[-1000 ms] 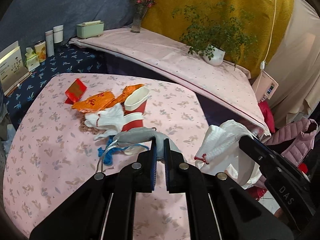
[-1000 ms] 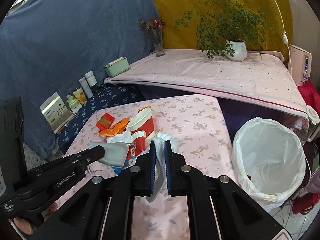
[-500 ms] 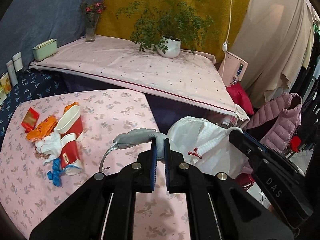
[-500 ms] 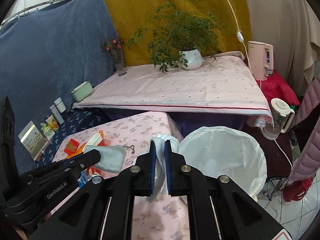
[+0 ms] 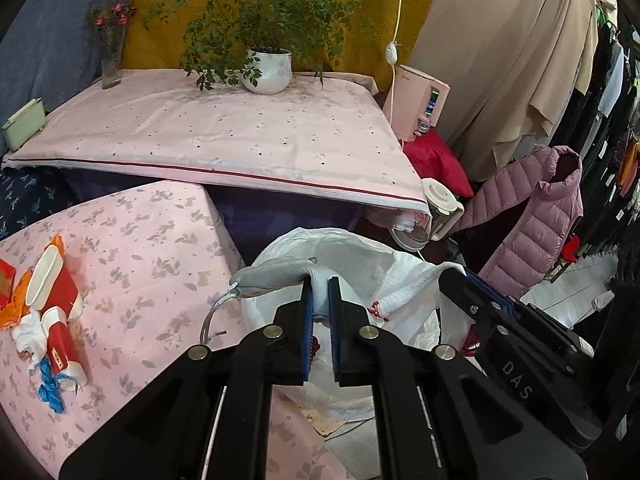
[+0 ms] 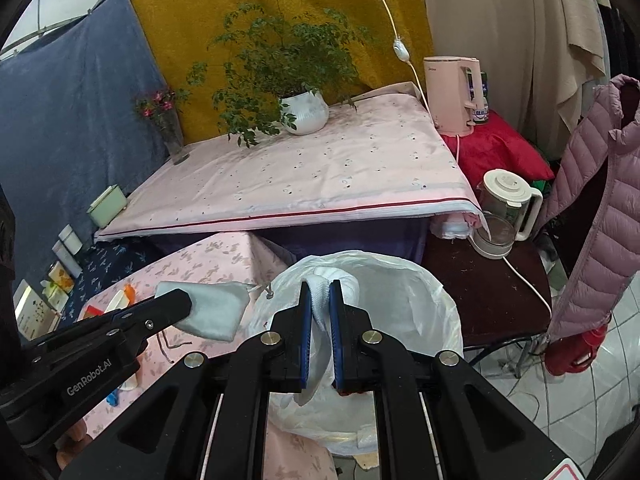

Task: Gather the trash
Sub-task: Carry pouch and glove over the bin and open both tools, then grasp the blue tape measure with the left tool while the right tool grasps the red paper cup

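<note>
My left gripper (image 5: 319, 282) is shut on a grey fabric pouch (image 5: 272, 278) with a dangling cord, held over the near rim of a white-bagged trash bin (image 5: 304, 240). My right gripper (image 6: 319, 286) is shut on a white crumpled cloth (image 6: 350, 282), which hangs over the bin's open mouth (image 6: 420, 280). In the right wrist view the left gripper (image 6: 182, 300) and the pouch (image 6: 216, 314) sit just left of the bin. On the floral pink table (image 5: 140, 248) lie red-and-white cartons (image 5: 56, 292), an orange wrapper (image 5: 12, 312) and a blue scrap (image 5: 50, 386).
Behind the bin a raised surface under a pink sheet (image 6: 312, 184) carries a potted plant (image 6: 304, 112) and a flower vase (image 6: 174, 140). A white kettle (image 6: 504, 208) stands on a dark low table at the right. A pink padded jacket (image 6: 600, 208) hangs further right.
Both grippers have swung right, away from the trash pile on the table, to the bin. Each kept its grip: the grey pouch in the left, the white cloth in the right.
</note>
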A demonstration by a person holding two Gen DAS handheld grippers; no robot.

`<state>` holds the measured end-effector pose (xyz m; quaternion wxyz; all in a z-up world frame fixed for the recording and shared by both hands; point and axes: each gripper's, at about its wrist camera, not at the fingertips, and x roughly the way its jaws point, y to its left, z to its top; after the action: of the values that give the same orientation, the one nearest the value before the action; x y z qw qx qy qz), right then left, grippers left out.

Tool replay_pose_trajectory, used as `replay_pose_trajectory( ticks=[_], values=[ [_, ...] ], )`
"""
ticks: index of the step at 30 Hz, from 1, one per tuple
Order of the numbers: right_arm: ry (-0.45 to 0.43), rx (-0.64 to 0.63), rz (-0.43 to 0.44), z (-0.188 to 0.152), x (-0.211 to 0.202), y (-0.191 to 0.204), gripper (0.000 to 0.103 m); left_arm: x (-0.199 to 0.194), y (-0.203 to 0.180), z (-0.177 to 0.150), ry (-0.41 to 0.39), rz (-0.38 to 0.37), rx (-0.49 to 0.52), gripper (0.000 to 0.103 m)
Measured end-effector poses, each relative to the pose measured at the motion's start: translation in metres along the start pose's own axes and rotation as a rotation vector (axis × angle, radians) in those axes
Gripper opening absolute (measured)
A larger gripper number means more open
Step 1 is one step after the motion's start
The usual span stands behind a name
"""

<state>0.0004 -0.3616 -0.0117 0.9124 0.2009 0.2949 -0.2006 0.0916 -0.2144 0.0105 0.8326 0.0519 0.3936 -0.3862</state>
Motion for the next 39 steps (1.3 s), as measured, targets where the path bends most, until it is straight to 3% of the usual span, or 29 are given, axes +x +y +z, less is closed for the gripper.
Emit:
replay_pose_trajectory(
  ticks=[3, 4, 5, 7, 8, 10, 22, 30, 39],
  values=[
    [0.008, 0.012, -0.012, 0.001, 0.005, -0.008, 0.008, 0.011, -0.006, 0.004, 0.013, -0.003, 0.002, 0.009],
    [0.01, 0.014, -0.015, 0.002, 0.007, -0.011, 0.009, 0.015, -0.007, 0.005, 0.018, 0.005, 0.001, 0.017],
    [0.014, 0.015, -0.014, 0.002, 0.009, -0.012, 0.01, 0.017, -0.008, 0.006, 0.019, 0.012, -0.002, 0.033],
    [0.018, 0.015, -0.017, 0.003, 0.011, -0.014, 0.016, 0.017, -0.007, 0.007, 0.004, 0.027, -0.009, 0.054],
    [0.017, 0.014, -0.018, 0.003, 0.012, -0.014, 0.018, 0.016, -0.006, 0.007, -0.004, 0.036, -0.012, 0.058],
    [0.012, 0.014, -0.021, 0.004, 0.011, -0.014, 0.028, 0.016, -0.005, 0.007, -0.008, 0.048, -0.011, 0.06],
    [0.003, 0.0, 0.003, 0.002, 0.008, 0.002, 0.045, 0.005, 0.02, -0.003, -0.026, 0.138, -0.044, 0.06],
    [0.012, -0.045, 0.033, -0.005, 0.003, 0.03, 0.049, -0.011, 0.052, -0.015, -0.031, 0.181, -0.12, 0.061],
    [0.036, -0.107, 0.09, -0.019, 0.0, 0.074, 0.053, -0.041, 0.103, -0.037, -0.055, 0.255, -0.225, 0.073]
  ],
)
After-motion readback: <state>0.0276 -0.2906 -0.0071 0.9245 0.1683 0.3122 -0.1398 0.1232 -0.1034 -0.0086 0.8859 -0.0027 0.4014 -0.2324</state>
